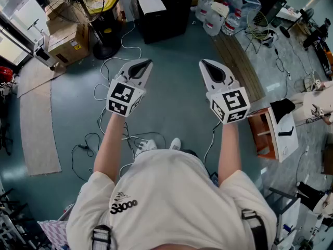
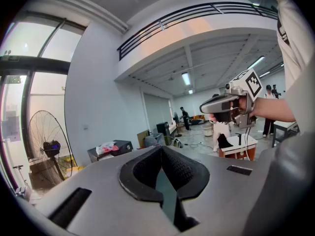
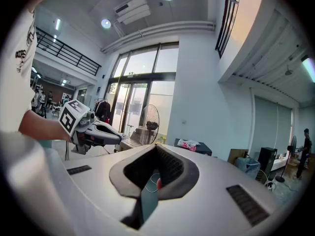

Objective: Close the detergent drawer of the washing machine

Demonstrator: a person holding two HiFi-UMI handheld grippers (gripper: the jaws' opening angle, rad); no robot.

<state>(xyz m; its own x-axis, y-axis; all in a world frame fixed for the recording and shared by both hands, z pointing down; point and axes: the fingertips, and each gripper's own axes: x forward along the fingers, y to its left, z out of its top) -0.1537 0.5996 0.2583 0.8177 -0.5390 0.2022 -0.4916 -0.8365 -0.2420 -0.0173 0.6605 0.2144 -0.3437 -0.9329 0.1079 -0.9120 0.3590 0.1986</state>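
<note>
Two grippers out front at about chest height, nothing in either.

Far left of the left fingertips: standing fan and cardboard box, just room clutter, well apart from the hands.

The left gripper is held about level and points forward over the bare floor. Its jaws are clenched together on air, and its own view shows the pads meeting with only floor behind the slit. Loose cables lie on the floor below and left of these fingers, untouched.

A black cabinet stands ahead, between the two sets of fingertips and well beyond them.

The right gripper mirrors the left: level, forward, pads pressed together, nothing pinched. The two are side by side with a clear gap, and each shows in the other's view.

Right of the right fingers are water bottles ahead and a small white-and-orange table below and to the right.

Neither the washing machine nor its detergent drawer shows in any view, so nothing within reach of the fingers can be pushed. The matched, closed, symmetric hold reads as a neutral carry pose, not a working one. The drawer's state can't be judged.
</note>
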